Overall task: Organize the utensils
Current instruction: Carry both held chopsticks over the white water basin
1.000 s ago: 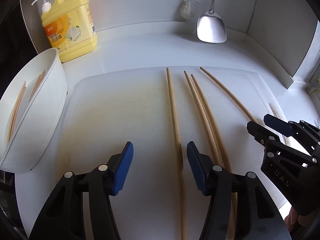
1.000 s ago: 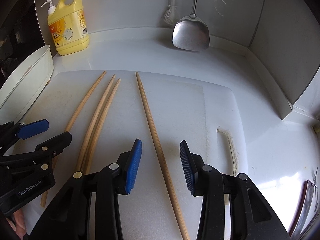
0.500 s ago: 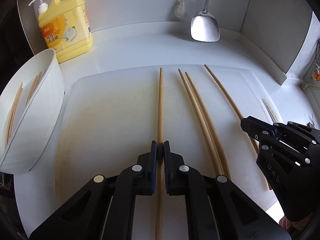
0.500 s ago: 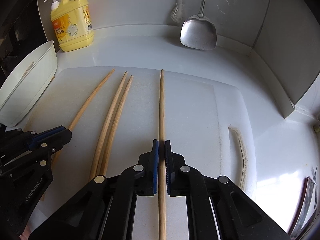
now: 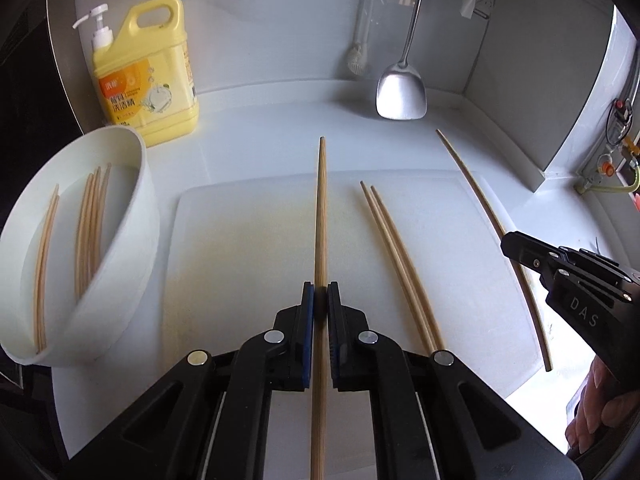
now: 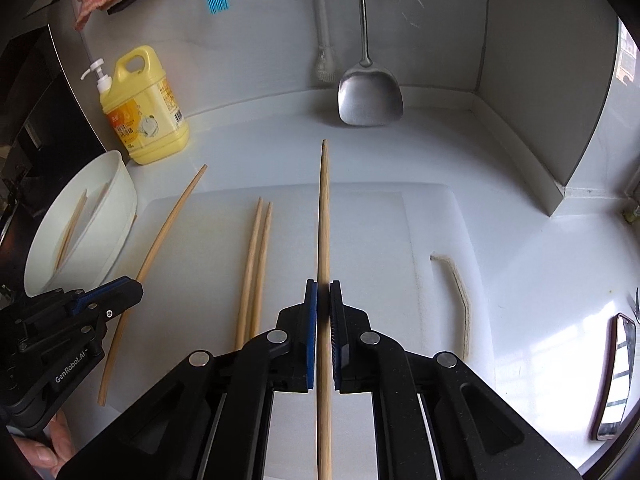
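My left gripper (image 5: 320, 294) is shut on a wooden chopstick (image 5: 321, 216) and holds it above the white cutting board (image 5: 240, 248). My right gripper (image 6: 323, 292) is shut on another chopstick (image 6: 323, 216), also lifted; it shows in the left wrist view (image 5: 516, 242) with its chopstick (image 5: 480, 196). Two chopsticks (image 5: 394, 248) lie side by side on the board, seen too in the right wrist view (image 6: 256, 256). A white bowl (image 5: 132, 240) at the left holds several chopsticks (image 5: 90, 232).
A yellow dish-soap bottle (image 5: 148, 76) stands behind the bowl. A steel spatula (image 5: 401, 92) and a brush (image 5: 358, 60) hang at the back wall. A blue silicone brush (image 6: 218, 0) hangs higher up. The counter wall corner stands at the right.
Both grippers closed on a chopstick each about half a second ago. Since then both have risen, lifting their chopsticks off the board.
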